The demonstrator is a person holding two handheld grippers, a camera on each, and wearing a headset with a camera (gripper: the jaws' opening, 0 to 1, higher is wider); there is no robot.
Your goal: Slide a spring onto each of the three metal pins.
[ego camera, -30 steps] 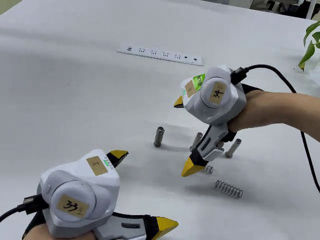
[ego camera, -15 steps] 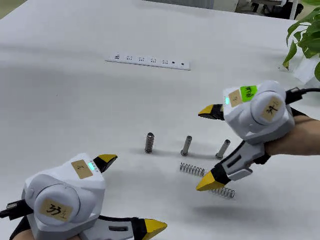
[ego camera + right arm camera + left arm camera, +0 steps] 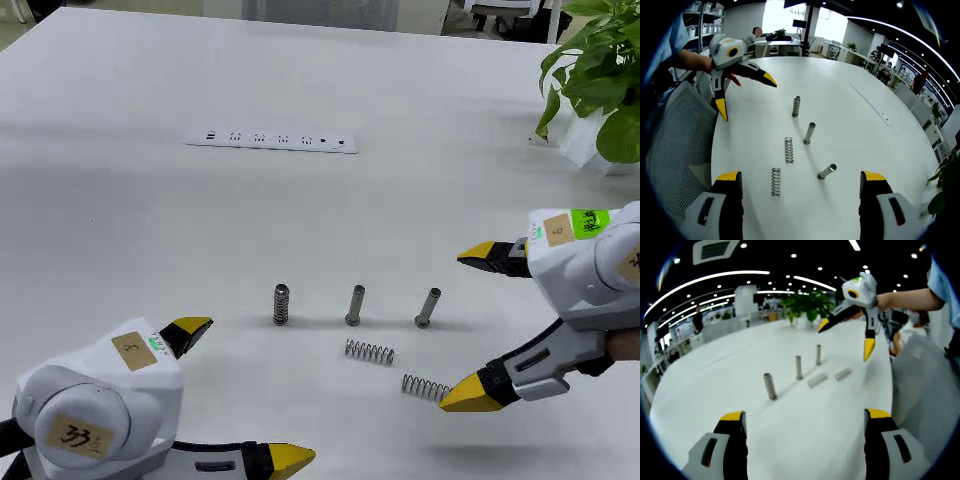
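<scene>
On the white table (image 3: 120, 220) before you, three metal pins stand in one row. The left pin (image 3: 281, 304) has a spring around it. The middle pin (image 3: 355, 305) and the right pin (image 3: 428, 307) are bare. The first loose spring (image 3: 370, 351) lies flat just in front of the middle pin, and the second loose spring (image 3: 426, 387) lies nearer to you.

Your left gripper (image 3: 240, 392) hovers at the near left, jaws spread wide, holding nothing. Your right gripper (image 3: 470, 326) has its jaws also wide apart and empty, with the lower tip just beside the second loose spring.

Wide white surface lies between the row and the power strip (image 3: 272, 140) well behind it. The potted plant (image 3: 590, 60) stands at the far right corner, near the table's far edge.
</scene>
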